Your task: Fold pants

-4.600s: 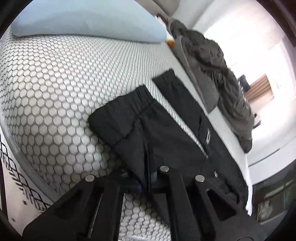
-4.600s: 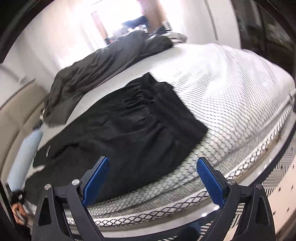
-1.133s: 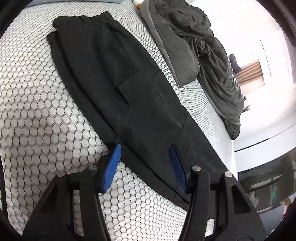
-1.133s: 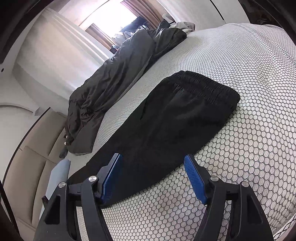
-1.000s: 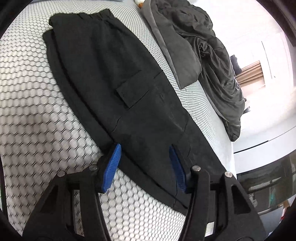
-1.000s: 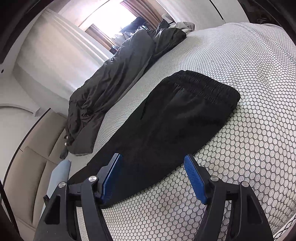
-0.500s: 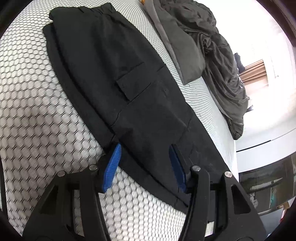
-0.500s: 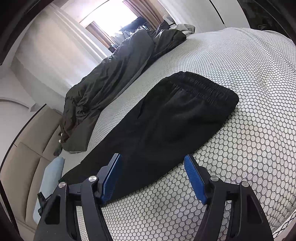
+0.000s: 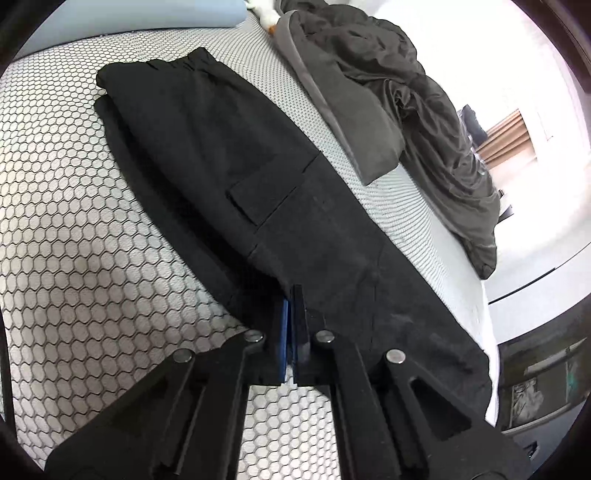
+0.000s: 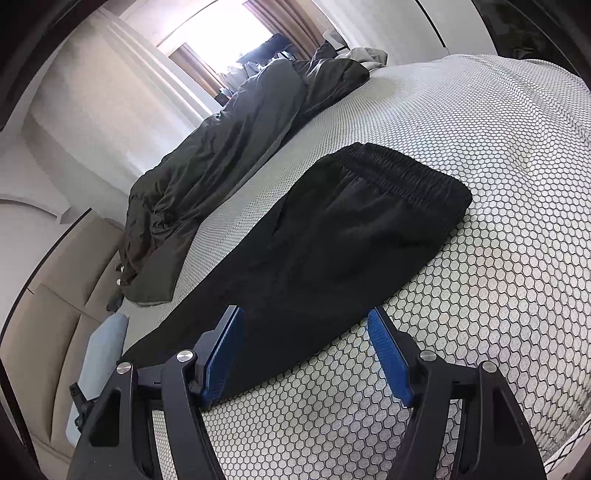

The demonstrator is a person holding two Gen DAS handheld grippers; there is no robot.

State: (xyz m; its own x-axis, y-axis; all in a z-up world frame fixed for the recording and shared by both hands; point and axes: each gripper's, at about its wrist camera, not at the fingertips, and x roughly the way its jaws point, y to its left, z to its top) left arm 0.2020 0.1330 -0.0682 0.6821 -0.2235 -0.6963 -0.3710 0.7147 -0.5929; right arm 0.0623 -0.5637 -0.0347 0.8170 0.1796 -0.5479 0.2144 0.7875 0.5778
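Black cargo pants lie flat and lengthwise on the honeycomb-patterned bed cover, doubled leg on leg, the cargo pocket facing up. My left gripper is at the pants' near edge around mid-leg, its jaws closing until the blue pads meet with a pinch of black fabric between them. In the right wrist view the pants run from the elastic waistband towards the left. My right gripper is open, straddling the near edge of the pants below the waist, with its pads off the cloth.
A crumpled dark grey duvet lies along the far side of the bed. A light blue pillow sits by the beige headboard. The mattress edge drops away at the lower right.
The left gripper's jaws have gone from about half apart to shut on the pants' near edge. The right gripper stays open in the same place.
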